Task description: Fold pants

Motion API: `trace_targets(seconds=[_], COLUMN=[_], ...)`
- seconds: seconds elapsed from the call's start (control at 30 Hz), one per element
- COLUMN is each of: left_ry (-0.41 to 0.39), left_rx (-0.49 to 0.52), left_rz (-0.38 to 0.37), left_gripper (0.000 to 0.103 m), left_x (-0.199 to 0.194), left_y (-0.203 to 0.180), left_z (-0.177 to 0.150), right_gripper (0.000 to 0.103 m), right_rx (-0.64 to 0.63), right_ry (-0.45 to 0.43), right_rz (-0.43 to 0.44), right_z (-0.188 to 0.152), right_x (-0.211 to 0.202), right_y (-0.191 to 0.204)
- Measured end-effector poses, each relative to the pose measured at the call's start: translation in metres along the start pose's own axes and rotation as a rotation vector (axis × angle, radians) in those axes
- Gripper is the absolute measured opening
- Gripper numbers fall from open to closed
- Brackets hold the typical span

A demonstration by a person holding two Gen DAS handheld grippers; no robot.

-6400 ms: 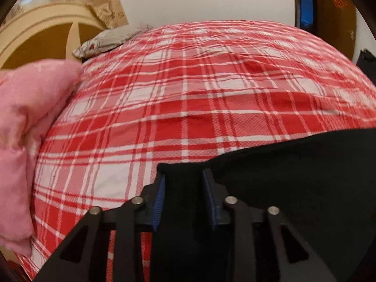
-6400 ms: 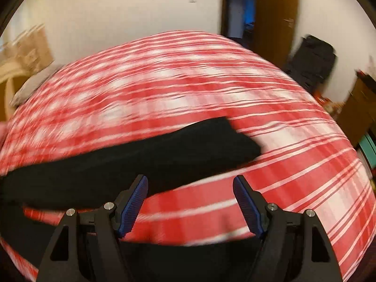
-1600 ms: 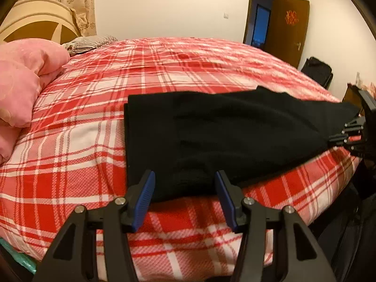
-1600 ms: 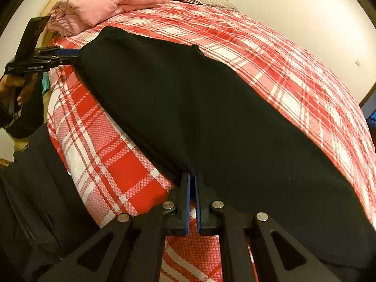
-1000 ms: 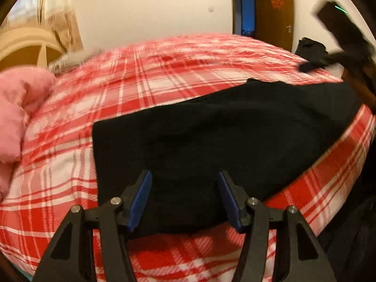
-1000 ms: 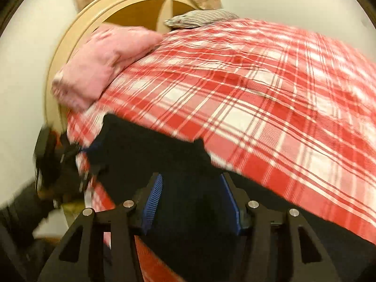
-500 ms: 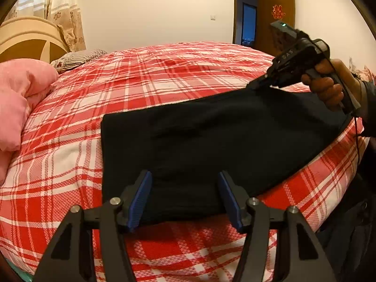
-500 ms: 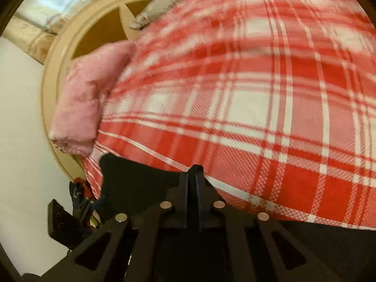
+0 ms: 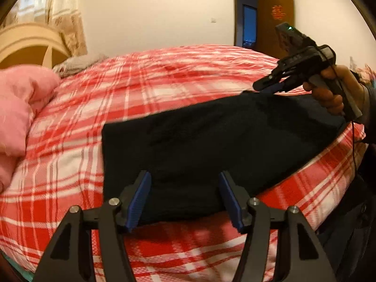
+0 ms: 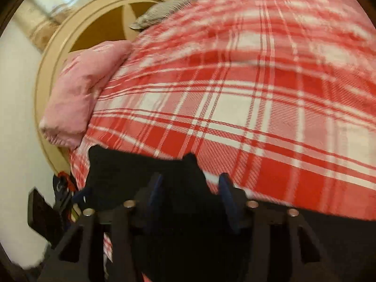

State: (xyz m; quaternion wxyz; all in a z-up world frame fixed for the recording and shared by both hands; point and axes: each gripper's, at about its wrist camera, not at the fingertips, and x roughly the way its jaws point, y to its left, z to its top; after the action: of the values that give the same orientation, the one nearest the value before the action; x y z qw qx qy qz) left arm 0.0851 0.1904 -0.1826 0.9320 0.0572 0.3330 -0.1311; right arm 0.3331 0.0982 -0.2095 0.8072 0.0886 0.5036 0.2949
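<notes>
Left gripper (image 9: 184,197) jaws wide, holding nothing; right gripper (image 10: 190,196) jaws parted over pants (image 9: 211,145) — fold at bed (image 9: 164,82) edge may slip off.

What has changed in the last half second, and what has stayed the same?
The right gripper was shut on the far edge of the black pants; now its jaws stand open, so it has let the cloth go. The left gripper stayed open at the near edge, holding nothing. The pants stayed spread flat on the red plaid bed cover, and the pink pillow did not move.
</notes>
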Motion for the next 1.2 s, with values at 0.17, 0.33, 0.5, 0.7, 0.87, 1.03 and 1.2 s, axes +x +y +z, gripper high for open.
trace_targets(seconds=[0.17, 0.33, 0.5, 0.7, 0.87, 1.03, 1.2], left_ry=[-0.026, -0.017, -0.011, 0.03, 0.078, 0.149, 0.162], left_rx=[0.096, 0.167, 0.312, 0.478, 0.558, 0.57, 0.542], left_rz=[-0.067, -0.184, -0.314, -0.422, -0.451, -0.452, -0.481], left_gripper=[0.063, 0.063, 0.063, 0.054, 0.053, 0.034, 0.017], left_x=[-0.005, 0.008, 0.02, 0.041, 0.06, 0.079, 0.074], left_y=[-0.041, -0.089, -0.156, -0.233, -0.265, -0.271, -0.267], left_z=[0.022, 0.047, 0.07, 0.078, 0.077, 0.078, 0.085], right_gripper=[0.053, 0.053, 0.053, 0.053, 0.054, 0.054, 0.054], right_rx=[0.038, 0.122, 0.2, 0.292, 0.316, 0.342, 0.418], right_ry=[-0.059, -0.165, -0.271, -0.376, -0.412, -0.466, -0.555], right_rz=[-0.047, -0.118, -0.184, -0.234, -0.24, -0.294, -0.344], right_z=[-0.028, -0.06, -0.099, -0.136, -0.157, -0.179, -0.203], right_x=[-0.06, -0.125, -0.188, -0.241, -0.26, -0.281, -0.321], right_y=[-0.031, -0.072, -0.107, -0.137, -0.146, -0.164, -0.19])
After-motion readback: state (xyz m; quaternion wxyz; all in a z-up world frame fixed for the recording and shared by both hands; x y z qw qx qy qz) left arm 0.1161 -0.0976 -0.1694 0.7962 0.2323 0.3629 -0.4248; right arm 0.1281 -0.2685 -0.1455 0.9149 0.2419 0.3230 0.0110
